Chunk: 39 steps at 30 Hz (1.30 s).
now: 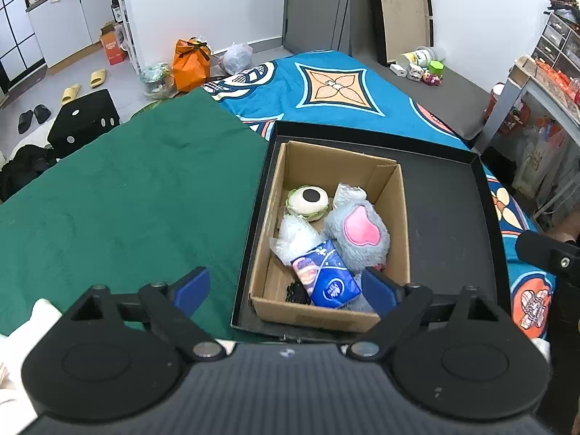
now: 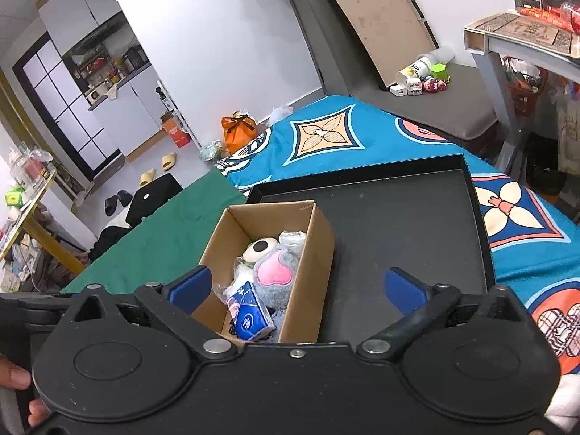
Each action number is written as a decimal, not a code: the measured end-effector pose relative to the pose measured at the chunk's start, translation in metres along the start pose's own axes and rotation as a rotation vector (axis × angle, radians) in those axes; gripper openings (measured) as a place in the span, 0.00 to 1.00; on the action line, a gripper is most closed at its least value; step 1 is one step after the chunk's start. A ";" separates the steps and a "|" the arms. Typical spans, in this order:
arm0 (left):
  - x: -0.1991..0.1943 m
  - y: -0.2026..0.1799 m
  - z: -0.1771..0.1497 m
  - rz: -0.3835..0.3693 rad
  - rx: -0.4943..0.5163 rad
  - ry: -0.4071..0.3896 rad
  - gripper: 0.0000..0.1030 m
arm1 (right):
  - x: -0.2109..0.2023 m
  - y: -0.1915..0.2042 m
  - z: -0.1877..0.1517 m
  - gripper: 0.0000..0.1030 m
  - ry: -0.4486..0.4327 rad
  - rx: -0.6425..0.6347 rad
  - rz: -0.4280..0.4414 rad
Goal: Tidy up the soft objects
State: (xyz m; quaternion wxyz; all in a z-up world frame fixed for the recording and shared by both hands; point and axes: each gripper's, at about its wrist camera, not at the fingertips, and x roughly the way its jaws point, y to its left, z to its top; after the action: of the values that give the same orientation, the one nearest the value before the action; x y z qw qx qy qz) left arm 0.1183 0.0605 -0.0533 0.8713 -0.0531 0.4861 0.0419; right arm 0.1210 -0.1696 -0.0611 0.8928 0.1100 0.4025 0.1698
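- Cardboard box [image 1: 393, 224], open at the top, stands in the left part of a shallow black tray [image 1: 449, 217]; the rest of the tray floor is bare.
- Inside the box lie the soft things, packed close together: a grey plush toy [image 1: 357, 235] with a pink patch facing up, a round cream-coloured burger-shaped toy [image 1: 307, 203] with a black dot on top at the far end, and a blue tissue pack [image 1: 324, 277] leaning at the near end.
- Two crinkled clear plastic wrappers are also in the box, one [image 1: 295, 235] just beside the tissue pack and one [image 1: 348, 192] against the far right corner behind the plush toy.
- Something small and black [image 1: 297, 291] lies on the box floor at the near wall; what it is cannot be made out.
- Left gripper [image 1: 286, 286] hangs above the near end of the box, its jaws spread wide and released, with nothing pressed between the blue pads.
- Right gripper [image 2: 297, 288] is over the near right side of the box and the tray floor, its jaws likewise wide apart and gripping nothing.
- Fingertips of a hand [image 2: 14, 377] show at the left edge of the right wrist view.
- Under the tray lies a bed with a blue patterned cover [image 1: 337, 87], and a green cloth [image 1: 127, 188] is spread on it just left of the tray.
- Beyond the bed, on the floor, stand an orange bag [image 1: 190, 65], yellow slippers [image 1: 98, 78] and a black stool [image 1: 85, 119].
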 end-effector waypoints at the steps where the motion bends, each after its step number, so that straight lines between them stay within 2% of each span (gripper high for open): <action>1: -0.004 0.000 -0.001 0.000 -0.002 -0.005 0.90 | -0.002 0.002 -0.001 1.00 0.000 -0.006 -0.005; 19: -0.057 -0.001 -0.034 0.007 0.007 -0.060 0.94 | -0.047 0.001 -0.016 1.00 -0.029 -0.018 -0.063; 39: -0.122 -0.012 -0.063 0.027 0.012 -0.186 0.97 | -0.099 0.008 -0.034 1.00 -0.081 -0.072 -0.073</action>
State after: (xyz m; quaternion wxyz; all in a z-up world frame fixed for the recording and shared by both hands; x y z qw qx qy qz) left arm 0.0030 0.0375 0.0186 0.9124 -0.0369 0.4039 0.0555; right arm 0.0327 -0.1991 -0.0133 0.9172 0.0699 0.3635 0.1469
